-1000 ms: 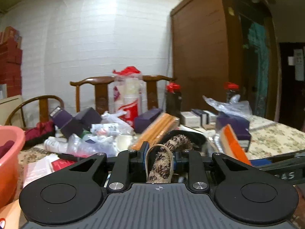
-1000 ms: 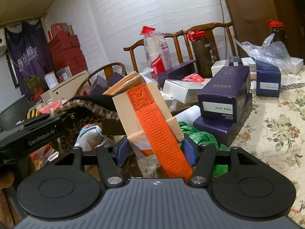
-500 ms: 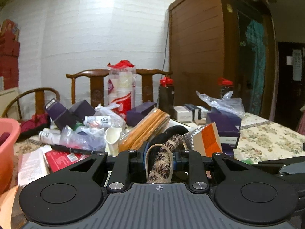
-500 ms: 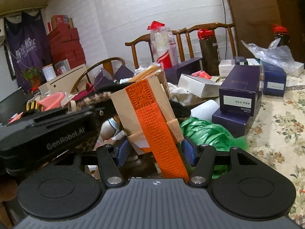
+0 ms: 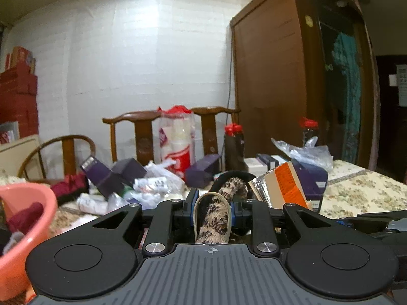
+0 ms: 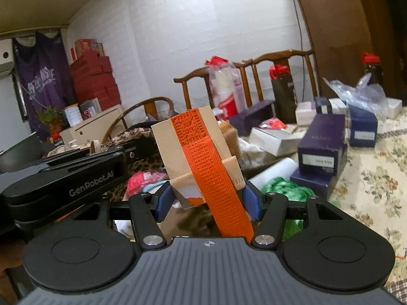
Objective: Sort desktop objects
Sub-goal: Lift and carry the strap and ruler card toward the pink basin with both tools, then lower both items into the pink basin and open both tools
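My left gripper (image 5: 212,203) is shut on a leopard-print furry item (image 5: 216,216) with a tan loop around it, held above the cluttered table. My right gripper (image 6: 206,198) is shut on a beige pouch with an orange textured band (image 6: 201,157), raised upright between its blue pads. That same pouch (image 5: 285,188) shows just right of the left gripper, with a silvery lining. The left gripper's black body (image 6: 68,178) crosses the left half of the right wrist view, with the leopard item (image 6: 132,137) behind it.
A pink basin (image 5: 23,228) sits at the near left. Purple boxes (image 6: 323,147), white boxes, plastic bags, a green bag (image 6: 285,188), red-capped bottles (image 5: 234,147) and a sleeve of cups (image 5: 175,137) crowd the floral tablecloth (image 6: 376,178). Wooden chairs and a wardrobe stand behind.
Both grippers have risen with their loads, so the table clutter sits lower in both views. The pouch now stands closer beside the leopard item. Both grips hold as before.
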Demonstrator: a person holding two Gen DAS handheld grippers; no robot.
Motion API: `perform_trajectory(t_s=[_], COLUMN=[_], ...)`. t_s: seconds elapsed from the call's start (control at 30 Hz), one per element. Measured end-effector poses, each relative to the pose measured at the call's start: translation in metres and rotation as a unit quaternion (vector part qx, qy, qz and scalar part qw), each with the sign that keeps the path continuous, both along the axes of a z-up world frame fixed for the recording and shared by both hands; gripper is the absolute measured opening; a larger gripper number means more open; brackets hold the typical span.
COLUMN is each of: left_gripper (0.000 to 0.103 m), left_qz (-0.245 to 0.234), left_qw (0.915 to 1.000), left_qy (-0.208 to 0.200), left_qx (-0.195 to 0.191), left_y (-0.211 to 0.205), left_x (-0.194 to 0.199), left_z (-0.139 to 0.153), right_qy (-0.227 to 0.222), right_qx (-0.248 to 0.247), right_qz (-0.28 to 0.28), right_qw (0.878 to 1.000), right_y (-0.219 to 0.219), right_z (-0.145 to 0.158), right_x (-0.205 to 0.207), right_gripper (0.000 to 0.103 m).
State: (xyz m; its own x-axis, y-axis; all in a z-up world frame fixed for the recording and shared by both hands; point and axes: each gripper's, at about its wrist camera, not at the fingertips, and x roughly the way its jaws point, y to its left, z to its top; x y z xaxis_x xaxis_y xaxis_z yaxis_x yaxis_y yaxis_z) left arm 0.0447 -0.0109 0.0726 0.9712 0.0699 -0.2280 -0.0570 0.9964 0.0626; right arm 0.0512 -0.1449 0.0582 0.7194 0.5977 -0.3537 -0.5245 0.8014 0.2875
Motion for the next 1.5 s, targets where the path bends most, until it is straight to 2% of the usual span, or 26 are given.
perform_trajectory(t_s=[0.47,0.8,1.03,1.13,1.27,1.5], left_gripper=[0.024,0.026,0.029,0.029,0.037,0.039], left_qz=[0.026,0.053,0.08,0.099,0.124,0.187], left_qw=[0.999,0.996,0.9931,0.9911,0.9872,0.975], left_qy=[-0.036,-0.072,-0.085,-0.089,-0.1,-0.119], left_qx=[0.006,0.007,0.006,0.004,0.002,0.015], left_y=[0.023,0.058,0.086,0.101,0.126,0.167], left_x=[-0.026,-0.058,-0.08,-0.087,-0.099,-0.124], left_z=[0.035,0.076,0.091,0.097,0.108,0.13], right_qy=[-0.043,-0.079,-0.091,-0.093,-0.105,-0.121], right_qx=[-0.006,0.011,0.022,0.021,0.017,0.026], right_qz=[0.025,0.072,0.11,0.127,0.154,0.214], right_qw=[0.999,0.994,0.989,0.987,0.982,0.969], right_y=[0.028,0.065,0.097,0.117,0.148,0.21], right_z=[0.036,0.078,0.097,0.104,0.116,0.139], right_x=[-0.019,-0.039,-0.051,-0.053,-0.059,-0.075], right_gripper=[0.064,0.064,0.064,0.064,0.064,0.064])
